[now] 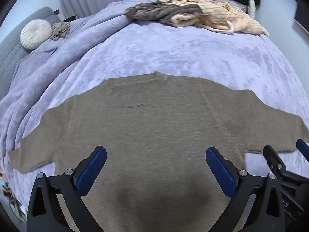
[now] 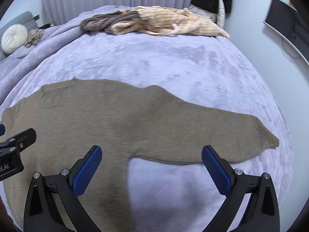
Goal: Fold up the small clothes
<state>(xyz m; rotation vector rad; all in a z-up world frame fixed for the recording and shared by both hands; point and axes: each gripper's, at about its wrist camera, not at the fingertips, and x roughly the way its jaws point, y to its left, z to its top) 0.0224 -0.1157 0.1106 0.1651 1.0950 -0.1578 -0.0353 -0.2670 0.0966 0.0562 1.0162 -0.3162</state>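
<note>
A tan knitted sweater (image 1: 154,116) lies flat on the lavender bed cover (image 1: 173,54), both sleeves spread out sideways. My left gripper (image 1: 156,154) hovers open over the sweater's body, nothing between its blue pads. In the right wrist view the same sweater (image 2: 119,119) stretches across, its right sleeve (image 2: 241,135) pointing right. My right gripper (image 2: 151,152) is open above the sleeve's underarm, its left pad over the body and its right pad at the sleeve's lower edge. Each gripper shows at the edge of the other's view: the right gripper (image 1: 289,154), the left gripper (image 2: 15,141).
A heap of clothes, grey (image 1: 160,12) and cream striped (image 1: 222,19), lies at the far side of the bed. A round white cushion (image 1: 35,33) and a small beige garment (image 1: 59,30) sit far left. A dark monitor (image 2: 287,25) stands by the right wall.
</note>
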